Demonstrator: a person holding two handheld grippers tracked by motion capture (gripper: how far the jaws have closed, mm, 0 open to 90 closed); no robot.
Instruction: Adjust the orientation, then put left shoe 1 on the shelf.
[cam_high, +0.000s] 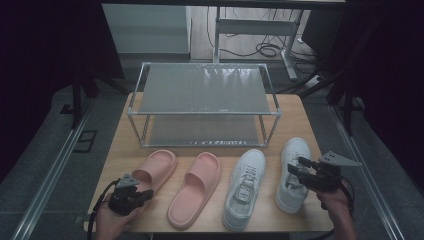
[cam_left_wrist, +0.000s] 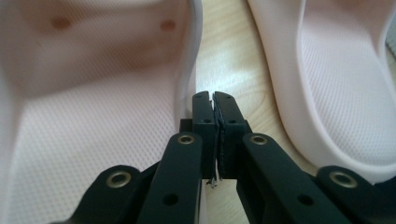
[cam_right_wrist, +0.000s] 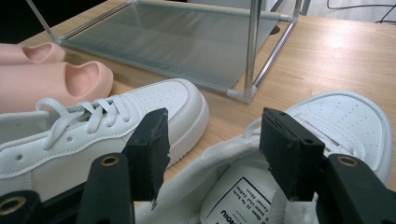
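Observation:
Two pink slippers and two white sneakers lie in a row on the wooden table (cam_high: 295, 120). My left gripper (cam_high: 149, 192) (cam_left_wrist: 214, 95) is shut, pads together with nothing between them. It sits at the heel end of the left slipper (cam_high: 157, 167) (cam_left_wrist: 93, 116), just outside its side rim, over the strip of table between it and the right slipper (cam_high: 197, 190) (cam_left_wrist: 345, 93). My right gripper (cam_high: 296, 166) (cam_right_wrist: 214, 121) is open above the heel opening of the right sneaker (cam_high: 295, 150) (cam_right_wrist: 345, 116). One jaw hangs beside the collar, the other over the insole.
A two-tier metal shoe rack (cam_high: 202, 90) (cam_right_wrist: 187, 42) with grey shelves stands behind the shoes. The left sneaker (cam_high: 245, 187) (cam_right_wrist: 70, 140) lies close beside the right one. Dark curtains flank the table, and cables and a desk frame lie beyond.

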